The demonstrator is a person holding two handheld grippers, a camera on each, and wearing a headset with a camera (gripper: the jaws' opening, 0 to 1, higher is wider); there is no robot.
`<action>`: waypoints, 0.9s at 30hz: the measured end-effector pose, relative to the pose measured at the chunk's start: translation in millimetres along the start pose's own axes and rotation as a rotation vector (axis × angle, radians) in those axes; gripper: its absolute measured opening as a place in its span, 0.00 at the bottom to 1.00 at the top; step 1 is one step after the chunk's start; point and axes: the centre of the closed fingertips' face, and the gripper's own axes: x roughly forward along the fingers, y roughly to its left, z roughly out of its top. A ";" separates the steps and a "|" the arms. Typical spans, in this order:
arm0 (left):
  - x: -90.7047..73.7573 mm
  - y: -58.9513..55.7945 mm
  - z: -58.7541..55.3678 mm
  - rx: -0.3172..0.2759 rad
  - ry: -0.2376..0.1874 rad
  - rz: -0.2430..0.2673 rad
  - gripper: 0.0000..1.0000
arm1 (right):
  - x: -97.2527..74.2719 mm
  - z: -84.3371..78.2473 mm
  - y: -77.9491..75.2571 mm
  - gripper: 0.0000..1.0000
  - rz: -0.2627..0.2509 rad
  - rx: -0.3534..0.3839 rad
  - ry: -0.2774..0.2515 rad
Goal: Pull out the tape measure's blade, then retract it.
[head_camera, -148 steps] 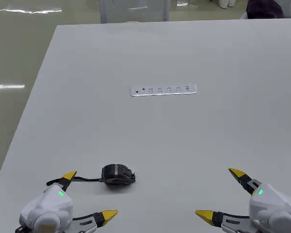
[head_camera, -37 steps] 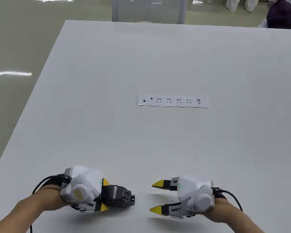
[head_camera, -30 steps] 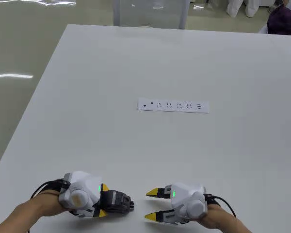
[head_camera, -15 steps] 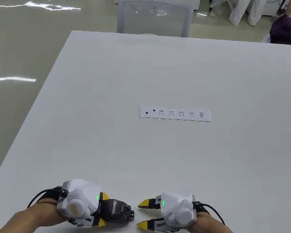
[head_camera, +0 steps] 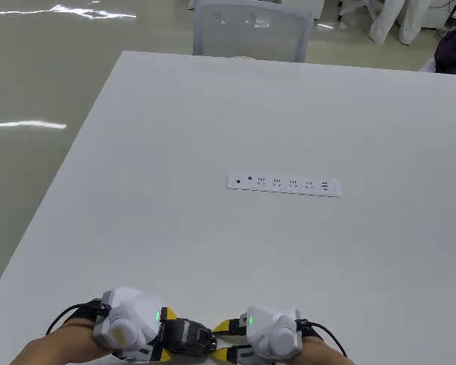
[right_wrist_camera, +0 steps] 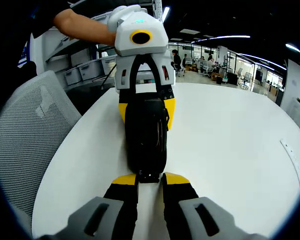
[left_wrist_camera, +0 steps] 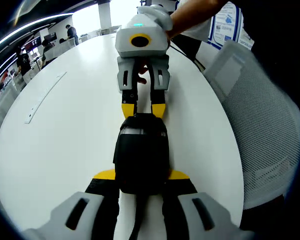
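The left gripper (left_wrist_camera: 141,175) has its two yellow-tipped jaws clamped on the sides of the one black tape measure (left_wrist_camera: 141,145), gripping it at its rear half. The right gripper (right_wrist_camera: 150,179) faces it nose to nose. Its two yellow tips stand narrowly apart on either side of the small tab at the case's front end, and I cannot tell whether they pinch that tab or merely flank it. No length of blade can be made out between the two grippers. Each gripper carries one small green light (head_camera: 158,316), two in all. The tape measure sits on the white table (head_camera: 213,129) well on the person's side of the single white power strip (head_camera: 283,184), close to the table's near edge, and in the head view the grippers cover part of it. The strip's row of sockets and any markings are too small to count or read. The person's two hands (head_camera: 68,342) are cut off by the frame's lower edge. One grey mesh chair (head_camera: 251,26) stands beyond the strip, at the far edge of the table.
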 end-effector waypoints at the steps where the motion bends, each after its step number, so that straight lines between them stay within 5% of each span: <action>1: 0.0 0.2 -0.1 0.001 0.000 0.000 0.29 | 0.3 0.2 1.1 0.16 0.006 -0.002 -0.001; 27: -0.5 0.4 -0.2 -0.012 -0.006 0.005 0.28 | -1.8 -2.2 2.5 0.10 0.007 0.012 0.025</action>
